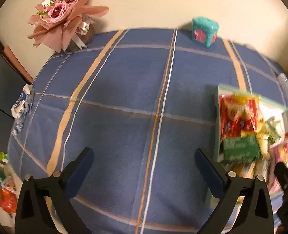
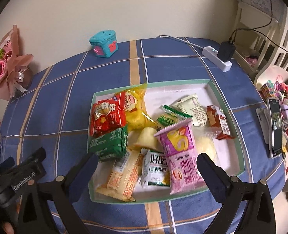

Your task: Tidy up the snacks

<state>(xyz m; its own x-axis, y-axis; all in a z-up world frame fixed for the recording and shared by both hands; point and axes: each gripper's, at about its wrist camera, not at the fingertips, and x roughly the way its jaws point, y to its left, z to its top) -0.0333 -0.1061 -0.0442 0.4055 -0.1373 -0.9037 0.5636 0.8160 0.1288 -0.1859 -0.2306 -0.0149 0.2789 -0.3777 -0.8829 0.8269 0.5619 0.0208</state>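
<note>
A shallow green-rimmed white tray [image 2: 239, 146] lies on the blue checked tablecloth and holds several snack packets. Among them are a red packet [image 2: 107, 117], a green packet [image 2: 110, 144], a yellow bag [image 2: 136, 107] and a pink packet [image 2: 180, 152]. My right gripper [image 2: 146, 165] hangs open above the tray's near edge, with nothing between its fingers. My left gripper [image 1: 144, 159] stands open over bare cloth, left of the tray [image 1: 217, 117]. The left view is blurred. The other gripper's black body [image 2: 25, 173] shows at the right view's lower left.
A teal toy box [image 2: 104, 45] sits at the table's far edge. A pink paper bouquet [image 1: 66, 19] stands at the far left corner. A white power strip with a black plug [image 2: 219, 57] lies far right. A phone on a stand [image 2: 274, 128] is right of the tray.
</note>
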